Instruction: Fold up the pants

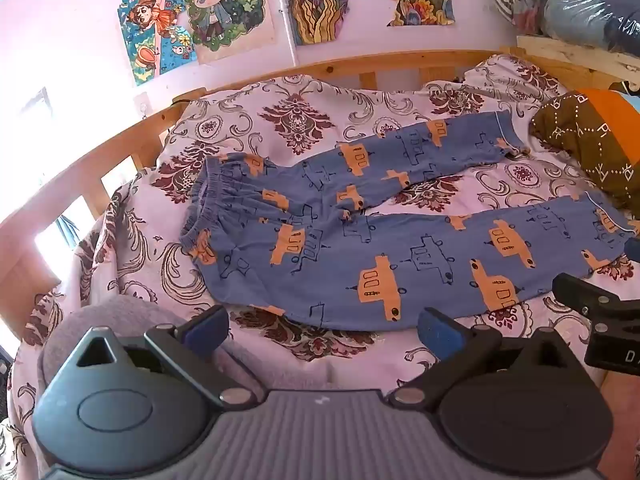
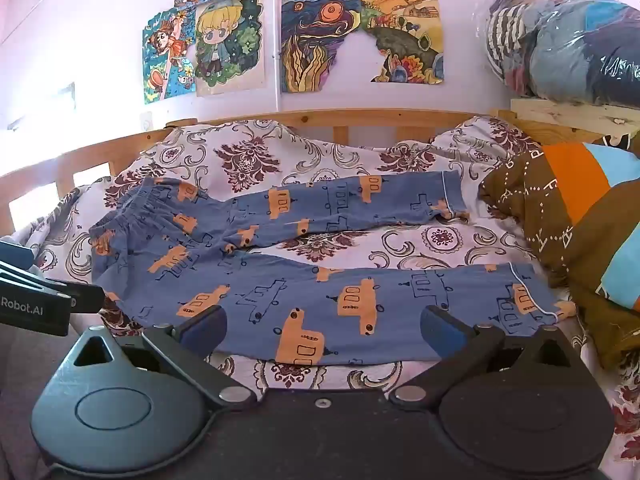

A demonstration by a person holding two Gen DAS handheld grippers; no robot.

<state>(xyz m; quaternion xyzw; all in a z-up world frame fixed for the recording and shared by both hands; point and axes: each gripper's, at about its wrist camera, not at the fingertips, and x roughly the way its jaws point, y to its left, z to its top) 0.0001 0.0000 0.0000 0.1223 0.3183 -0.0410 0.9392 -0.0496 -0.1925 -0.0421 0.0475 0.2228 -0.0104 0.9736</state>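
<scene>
Blue pants point(image 1: 360, 240) with orange car prints lie spread flat on the patterned bedsheet point(image 1: 312, 120), waistband at the left, both legs running right and apart. My left gripper point(image 1: 322, 330) hovers open just short of the near leg's lower edge, nothing between its blue pads. In the right wrist view the same pants point(image 2: 320, 292) fill the middle. My right gripper point(image 2: 324, 330) stands open over the near leg's front edge, pads apart and not pressing the cloth. The right gripper's body shows at the right edge of the left wrist view, the left one's at the left edge of the right wrist view.
A brown, orange and blue quilt point(image 2: 580, 220) is bunched at the right beside the leg cuffs. A wooden bed rail point(image 2: 340, 120) runs along the back and left. Bagged clothes point(image 2: 560, 40) sit on a shelf at upper right. A grey blanket point(image 1: 100, 320) lies near left.
</scene>
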